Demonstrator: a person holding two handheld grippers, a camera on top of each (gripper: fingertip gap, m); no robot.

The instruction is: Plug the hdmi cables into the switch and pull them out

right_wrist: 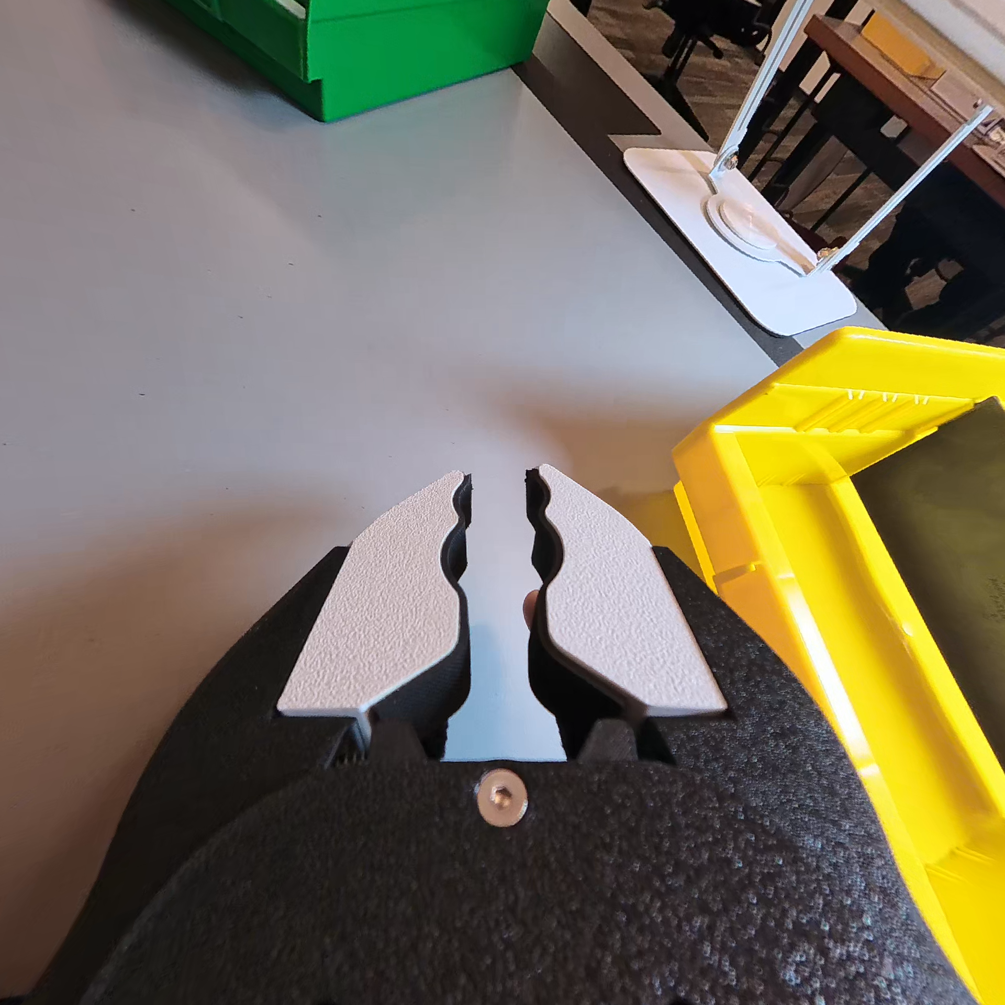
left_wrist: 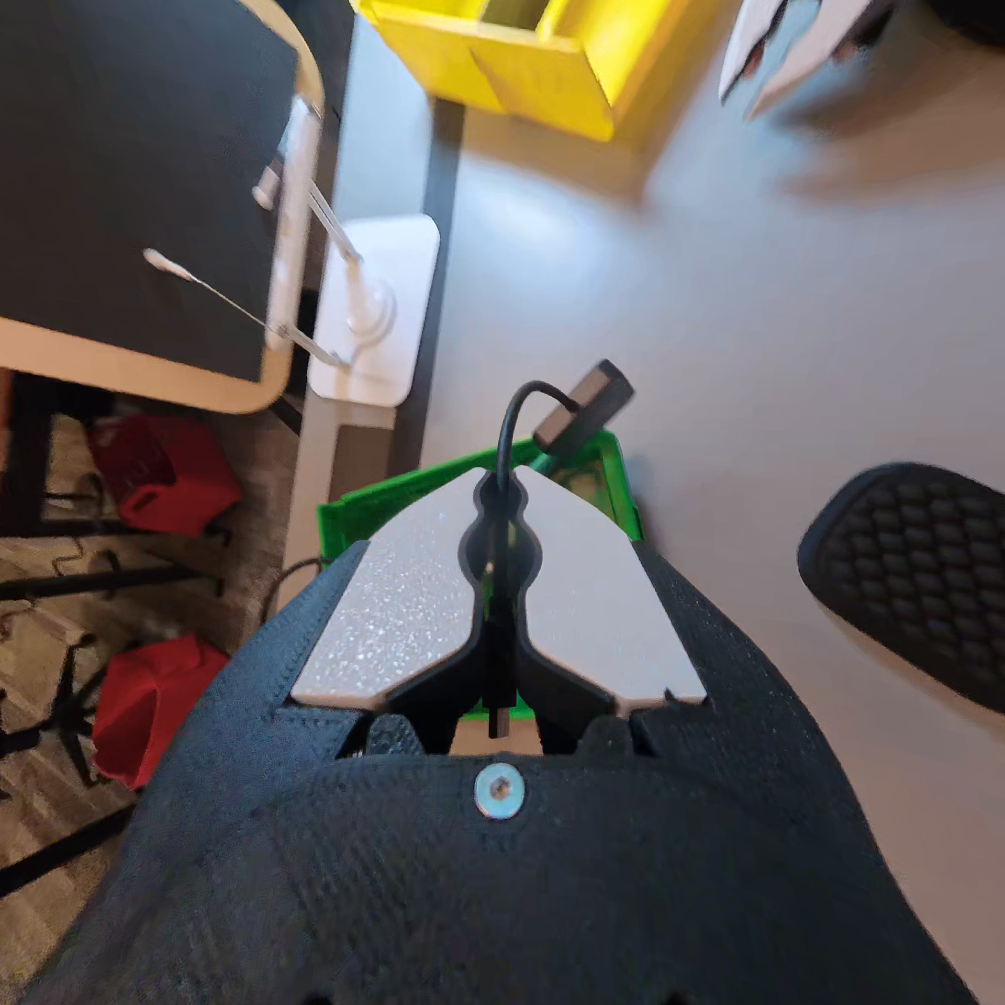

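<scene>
In the left wrist view my left gripper (left_wrist: 503, 473) is shut on a thin black cable (left_wrist: 508, 419). The cable's plug (left_wrist: 499, 718) sticks out behind the fingers, toward the camera. Past the fingertips the cable curves up to a small dark box, the switch (left_wrist: 584, 405), which hangs in the air above the green bin (left_wrist: 380, 500). In the right wrist view my right gripper (right_wrist: 498, 478) is open with a narrow gap and empty. It hovers over the grey table (right_wrist: 272, 272), just left of the yellow bin (right_wrist: 761, 489). No cable or switch shows in the right wrist view.
The yellow bin (left_wrist: 522, 60) stands far across the table and holds a dark flat thing (right_wrist: 951, 544). A white lamp base (left_wrist: 375, 304) (right_wrist: 761, 244) sits at the table edge. The green bin (right_wrist: 380, 65) is at the far side. A black honeycomb-textured pad (left_wrist: 919, 571) is at right. To the white lamp base (right_wrist: 761, 244): right tips about 40 cm, left tips about 50 cm. It turns up in the left wrist view (left_wrist: 372, 291) as well.
</scene>
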